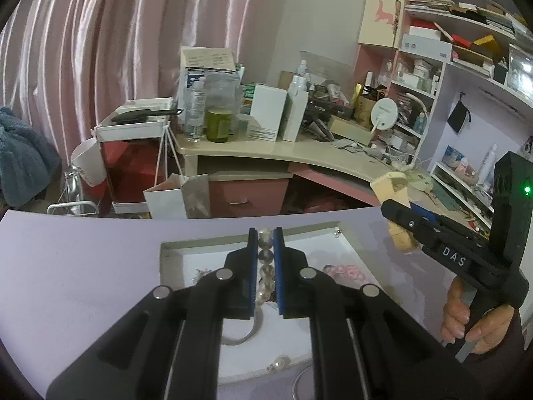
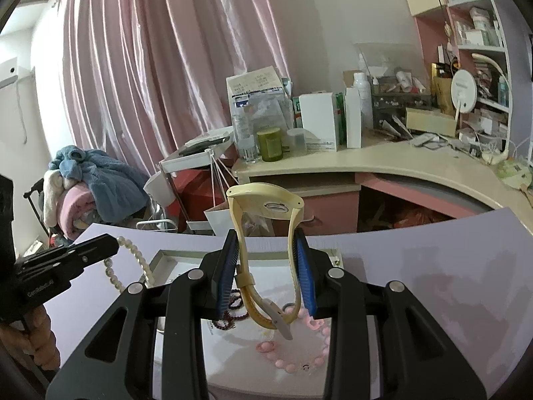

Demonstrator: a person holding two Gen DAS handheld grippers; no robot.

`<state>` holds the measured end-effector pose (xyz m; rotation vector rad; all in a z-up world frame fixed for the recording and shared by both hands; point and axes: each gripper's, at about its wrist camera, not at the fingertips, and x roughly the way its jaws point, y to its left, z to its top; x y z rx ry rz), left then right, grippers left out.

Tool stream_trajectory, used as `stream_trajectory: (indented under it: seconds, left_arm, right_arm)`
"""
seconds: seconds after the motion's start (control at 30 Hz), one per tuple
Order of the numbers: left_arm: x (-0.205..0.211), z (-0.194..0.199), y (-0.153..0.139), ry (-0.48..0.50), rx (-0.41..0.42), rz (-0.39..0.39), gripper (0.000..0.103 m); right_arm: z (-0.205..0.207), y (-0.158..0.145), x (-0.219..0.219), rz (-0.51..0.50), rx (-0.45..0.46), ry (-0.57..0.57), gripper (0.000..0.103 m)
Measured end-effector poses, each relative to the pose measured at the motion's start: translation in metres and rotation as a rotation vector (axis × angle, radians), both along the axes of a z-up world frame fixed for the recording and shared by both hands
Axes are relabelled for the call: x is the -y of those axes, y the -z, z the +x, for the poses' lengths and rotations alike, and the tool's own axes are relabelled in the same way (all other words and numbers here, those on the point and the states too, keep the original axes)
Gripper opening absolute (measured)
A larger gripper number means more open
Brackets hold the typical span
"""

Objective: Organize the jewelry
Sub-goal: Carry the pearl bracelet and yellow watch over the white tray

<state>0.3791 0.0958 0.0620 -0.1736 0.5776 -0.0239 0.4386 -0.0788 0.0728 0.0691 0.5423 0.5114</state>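
In the left wrist view my left gripper [image 1: 266, 233] is shut on a strand of pearly, clear beads [image 1: 265, 256] that runs between its blue pads. It hangs above a white jewelry tray [image 1: 173, 246]. My right gripper [image 1: 391, 210] shows at the right with a cream watch [image 1: 394, 183] in it. In the right wrist view my right gripper [image 2: 266, 243] is shut on the strap of that cream watch [image 2: 266, 205], whose buckle end dangles over the tray [image 2: 166, 256]. My left gripper [image 2: 113, 245] is at the left, with the pearl strand [image 2: 140, 260] hanging from it.
In the tray lie a pink bead bracelet [image 2: 293, 365], dark red beads [image 2: 233, 303], a clear bangle [image 1: 246, 333] and a pearl earring [image 1: 279, 363]. The tray rests on a lavender tabletop [image 1: 83, 283]. Beyond are a cluttered desk [image 1: 299, 153], a paper bag [image 1: 176, 196] and shelves [image 1: 466, 66].
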Motion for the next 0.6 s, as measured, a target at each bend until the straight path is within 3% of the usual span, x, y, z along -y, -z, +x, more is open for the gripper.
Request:
stream_trajectory:
  seconds: [0.6]
  left_arm:
    - [-0.012, 0.018, 0.017, 0.03, -0.039, 0.014, 0.009]
  right_arm:
    - [0.018, 0.031, 0.001, -0.029, -0.068, -0.003, 0.035]
